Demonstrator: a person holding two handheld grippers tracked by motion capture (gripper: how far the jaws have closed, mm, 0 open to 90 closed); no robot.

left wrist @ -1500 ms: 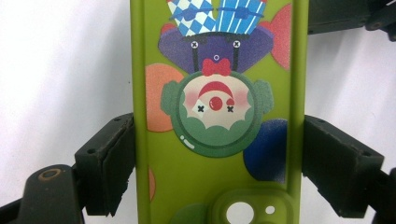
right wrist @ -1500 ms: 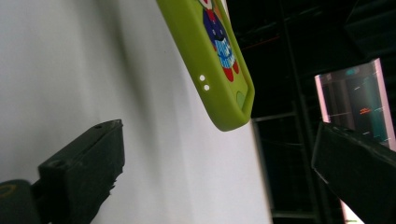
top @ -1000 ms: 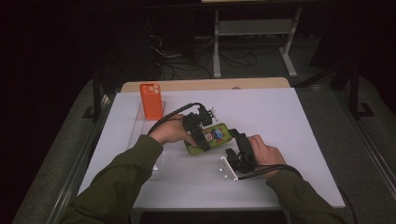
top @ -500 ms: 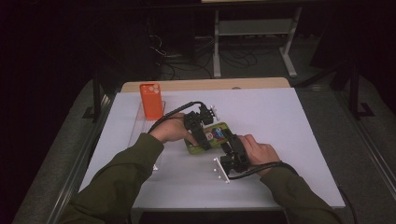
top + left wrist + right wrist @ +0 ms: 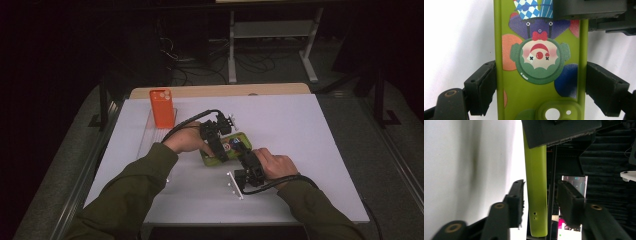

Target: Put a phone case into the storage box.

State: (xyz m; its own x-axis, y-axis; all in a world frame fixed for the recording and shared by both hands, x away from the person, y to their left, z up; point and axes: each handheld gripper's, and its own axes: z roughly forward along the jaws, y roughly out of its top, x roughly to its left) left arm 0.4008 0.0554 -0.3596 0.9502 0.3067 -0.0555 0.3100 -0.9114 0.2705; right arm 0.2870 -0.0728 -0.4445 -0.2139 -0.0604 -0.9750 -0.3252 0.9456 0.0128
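- Left gripper view: left hand-held gripper [image 5: 540, 87] is clamping the green phone case [image 5: 540, 75] across its width, pads on both long edges, clown print facing the camera, camera cutout near the jaws.
- High view: the case [image 5: 239, 140] is sitting mid-desk [image 5: 310, 130] between both hands; an orange phone case [image 5: 162, 107] is standing upright at the back left.
- Right gripper view: right hand-held gripper [image 5: 540, 200] jaws have just been closing around the case's thin edge [image 5: 537, 182]; the left pad is looking close or touching, the far pad still showing a gap. Not gripping yet.
- Handling, my read: light, soft, flexible shell, probably grippy rubber. It will likely bow if squeezed flat-wise; side rails are the stiffest hold.
- Hard to tell: whether a phone is inside, and whether the case is lifted or resting on the desk. Far end is cut off behind the other gripper.
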